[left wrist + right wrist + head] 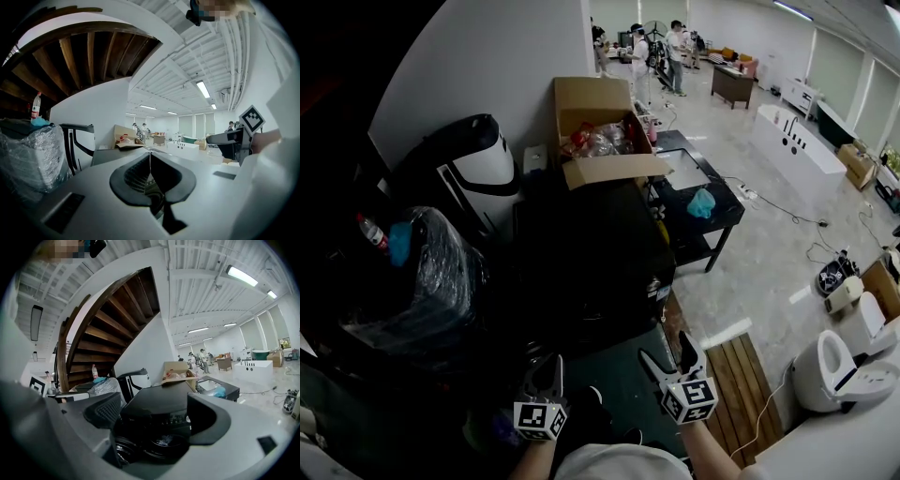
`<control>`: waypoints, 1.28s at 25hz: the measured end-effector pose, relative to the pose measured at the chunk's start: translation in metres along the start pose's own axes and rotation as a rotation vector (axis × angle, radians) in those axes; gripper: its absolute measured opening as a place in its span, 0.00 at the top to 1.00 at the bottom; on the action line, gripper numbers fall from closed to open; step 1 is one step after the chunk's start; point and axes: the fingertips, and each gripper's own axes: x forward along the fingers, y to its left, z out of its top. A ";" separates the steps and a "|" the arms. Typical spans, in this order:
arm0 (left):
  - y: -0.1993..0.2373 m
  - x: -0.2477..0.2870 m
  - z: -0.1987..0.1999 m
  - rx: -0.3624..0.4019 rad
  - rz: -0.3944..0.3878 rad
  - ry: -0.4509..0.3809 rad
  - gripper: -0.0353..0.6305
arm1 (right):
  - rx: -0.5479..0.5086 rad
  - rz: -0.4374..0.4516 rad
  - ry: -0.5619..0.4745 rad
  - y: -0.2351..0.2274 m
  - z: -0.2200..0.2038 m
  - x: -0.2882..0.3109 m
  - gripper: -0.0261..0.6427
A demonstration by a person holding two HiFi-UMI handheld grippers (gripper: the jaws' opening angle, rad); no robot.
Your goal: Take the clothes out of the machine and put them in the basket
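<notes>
Machine [581, 253]: black and boxy, it stood straight ahead of me with its top bare. Both tongs hung short of its near side and touched nothing.
Left tongs [547, 367]: clenched, with the two tips [150, 154] pressed together and nothing between them. I held them before the machine's near-left corner.
Right tongs [668, 354]: released, jaws well apart, and empty [157, 413]. Through the gap I looked at the machine's front.
Door [161, 441]: round and dark, low on the machine's front, with a pale scrap [165, 440] behind the glass. I could not tell whether it was clothing.
Box [598, 127]: brown card, open, at the machine's far side, with one flap reaching over the machine's top edge.
Low surface [722, 220]: black, just right of the machine, with a teal lump [701, 202] lying on it.
Bundle [431, 281]: wrapped in clear film, left of the machine, with a bottle [367, 232] standing on it.
Slat mat [736, 384]: wooden, on the floor right of the machine's front.
Toilet [830, 370]: white, well to the machine's right.
</notes>
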 end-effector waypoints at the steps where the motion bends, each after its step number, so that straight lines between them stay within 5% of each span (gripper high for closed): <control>1: 0.004 0.005 0.000 -0.002 0.000 0.002 0.92 | -0.001 0.000 0.001 0.000 0.001 0.006 0.32; 18: 0.091 0.098 0.000 0.029 -0.073 0.036 0.92 | 0.003 -0.035 -0.024 -0.001 0.015 0.126 0.31; 32: 0.053 0.062 -0.052 -0.009 -0.014 0.024 0.91 | -0.025 0.012 0.008 -0.020 -0.040 0.090 0.32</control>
